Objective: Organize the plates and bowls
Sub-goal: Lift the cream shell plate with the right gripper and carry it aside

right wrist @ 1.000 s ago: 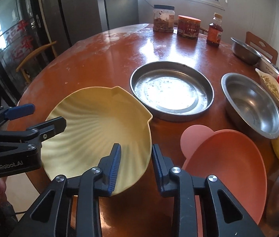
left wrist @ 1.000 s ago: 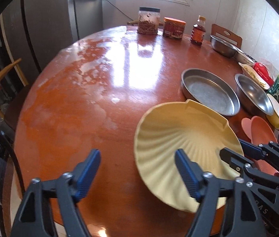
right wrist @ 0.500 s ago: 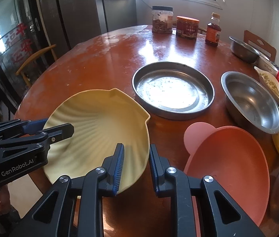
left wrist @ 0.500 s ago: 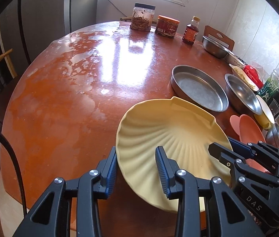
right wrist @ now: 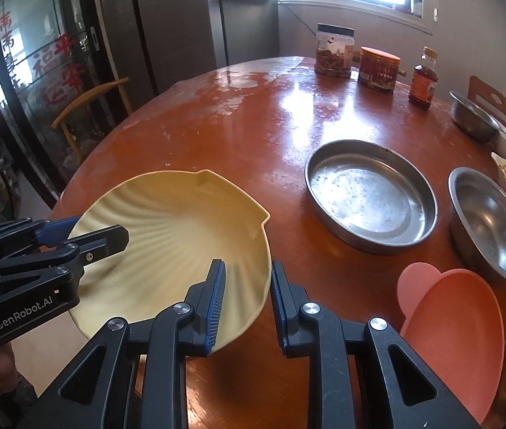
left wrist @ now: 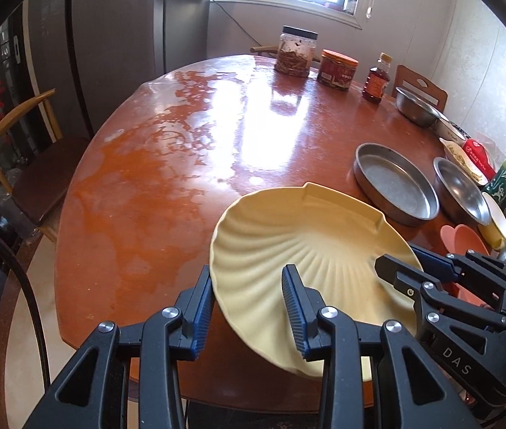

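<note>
Left wrist view: my left gripper was clamped on the near-left rim of the yellow shell-shaped plate, one finger under the rim, one inside. Its jaws had just been closing, plate rim between them. My right gripper pinched the plate's right edge. The plate sat tilted at the near edge of the round wooden table, partly overhanging it, off the surface as far as I could tell.

Right wrist view: right gripper closed tight on the plate rim, jaws having just closed a bit more. Left gripper gripped the opposite side. Beyond sat a flat steel pan, a steel bowl just beside it, and a pink plate near my right fingers. Jars and a bottle stood at the far edge.
</note>
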### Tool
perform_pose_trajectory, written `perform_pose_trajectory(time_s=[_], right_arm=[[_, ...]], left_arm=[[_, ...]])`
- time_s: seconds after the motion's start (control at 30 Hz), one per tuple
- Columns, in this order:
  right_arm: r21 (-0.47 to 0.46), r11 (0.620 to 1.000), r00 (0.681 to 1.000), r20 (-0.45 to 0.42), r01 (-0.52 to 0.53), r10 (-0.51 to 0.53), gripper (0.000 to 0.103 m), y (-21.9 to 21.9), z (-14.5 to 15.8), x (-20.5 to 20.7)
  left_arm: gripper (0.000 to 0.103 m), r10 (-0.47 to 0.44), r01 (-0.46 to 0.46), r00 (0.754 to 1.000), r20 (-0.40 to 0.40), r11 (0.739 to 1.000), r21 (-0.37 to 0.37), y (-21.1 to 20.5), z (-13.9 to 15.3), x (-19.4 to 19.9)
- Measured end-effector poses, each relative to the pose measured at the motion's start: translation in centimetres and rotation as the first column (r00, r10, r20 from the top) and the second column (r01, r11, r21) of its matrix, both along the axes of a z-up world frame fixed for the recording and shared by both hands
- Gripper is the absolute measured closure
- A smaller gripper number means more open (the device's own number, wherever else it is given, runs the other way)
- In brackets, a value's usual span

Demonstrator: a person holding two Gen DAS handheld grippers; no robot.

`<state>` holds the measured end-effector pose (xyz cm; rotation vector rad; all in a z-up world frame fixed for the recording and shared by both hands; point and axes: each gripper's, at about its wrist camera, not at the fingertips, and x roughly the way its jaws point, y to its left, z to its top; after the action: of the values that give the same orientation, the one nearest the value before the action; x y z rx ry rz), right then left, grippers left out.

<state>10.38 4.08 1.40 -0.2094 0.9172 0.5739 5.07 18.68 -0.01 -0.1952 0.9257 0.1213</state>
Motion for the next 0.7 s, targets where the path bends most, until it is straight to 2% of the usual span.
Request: perform_pose_trajectory(time_s=[0.17, 0.7], right_arm=[[-0.008, 1.0, 1.0, -0.008, -0.017, 0.017, 0.077, 1.5, -0.5, 0.5], [-0.038, 0.999, 0.999, -0.043, 0.007, -0.009, 0.077, 2.2, -1.6, 1.1]], left_arm=[[0.065, 0.026, -0.026, 0.999, -0.024, 1.0, -0.001, 1.1, -0.7, 0.1], [0.065, 0.003, -0.003, 0.999, -0.038, 1.0, 0.011, 1.0, -0.8, 1.0]])
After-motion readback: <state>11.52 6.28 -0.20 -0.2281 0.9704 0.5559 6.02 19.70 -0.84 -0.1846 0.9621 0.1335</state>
